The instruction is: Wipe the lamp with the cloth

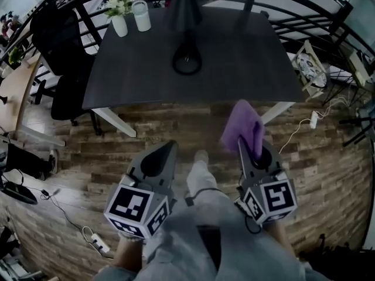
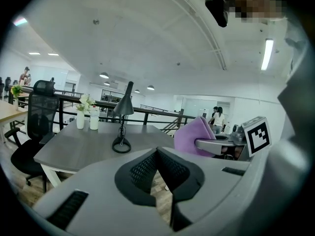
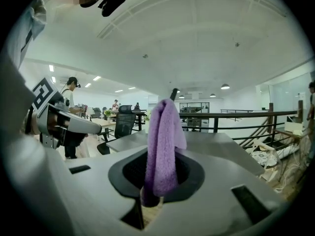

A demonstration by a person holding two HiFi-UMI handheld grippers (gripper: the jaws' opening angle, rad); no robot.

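On the table: the lamp [image 1: 186,16] stands up straight on its round foot. It is black and thin, with a shade on top. In the head view it is at 12 o'clock.
Cloth: the cloth [image 1: 242,124] is purple and soft. It sticks up out of the right gripper. From the lamp it is at 5 o'clock, well apart from it, near the table's front edge.
Right gripper: the right gripper [image 1: 249,148] has its jaws squeezed tight on the bottom end of the cloth. The top of the cloth flops over.
Left gripper: the left gripper [image 1: 170,148] has its jaws pressed together at the tips, with nothing in them. It is at 9 o'clock from the right gripper, near it but not touching.
Table: the table [image 1: 246,63] is dark gray with white legs.
Vase: a small white vase [image 1: 119,19] with white flowers is at 10 o'clock from the lamp, near the far left corner.
Cup: a white cup [image 1: 141,15] stands just beside the vase, at its 3 o'clock.
Chair: a black office chair [image 1: 58,45] is at 9 o'clock from the table.
Floor: the floor [image 1: 146,127] is brown wood boards. A white power strip [image 1: 313,120] lies on it at 3 o'clock from the cloth.
Person: gray trousers [image 1: 199,215] show between the two grippers, at 6 o'clock in the head view.
Far off: people [image 2: 217,118] stand in the left gripper view, too small to see well.
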